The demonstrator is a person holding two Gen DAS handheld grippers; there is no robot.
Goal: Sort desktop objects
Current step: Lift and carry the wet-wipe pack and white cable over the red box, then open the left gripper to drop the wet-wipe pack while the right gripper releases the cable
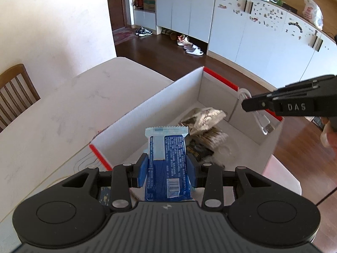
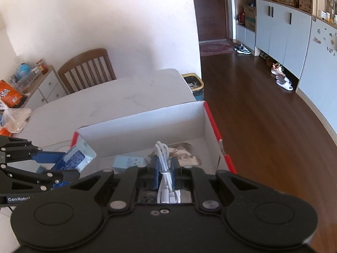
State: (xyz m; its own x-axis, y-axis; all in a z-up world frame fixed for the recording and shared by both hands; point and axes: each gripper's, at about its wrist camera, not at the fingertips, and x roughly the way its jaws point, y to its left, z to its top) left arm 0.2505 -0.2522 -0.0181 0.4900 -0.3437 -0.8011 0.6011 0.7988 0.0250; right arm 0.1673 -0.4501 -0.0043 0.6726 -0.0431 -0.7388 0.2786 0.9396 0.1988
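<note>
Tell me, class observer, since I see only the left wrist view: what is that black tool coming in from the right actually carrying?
Observer: The right tool is shut on a coiled white charging cable, pinched between its blue pads.
Operator: Is there anything in the white cardboard box with red edges that my packet hides?
Observer: Yes, a pale blue flat rectangular carton lies on the floor of the box, beside the crinkled brown snack packets.
Operator: What sits beyond the table's far corner?
Observer: A waste bin with a yellow rim stands on the floor there.
Operator: And my left tool?
Observer: The left tool grips the blue and white foil snack packet at the box's left corner.
</note>
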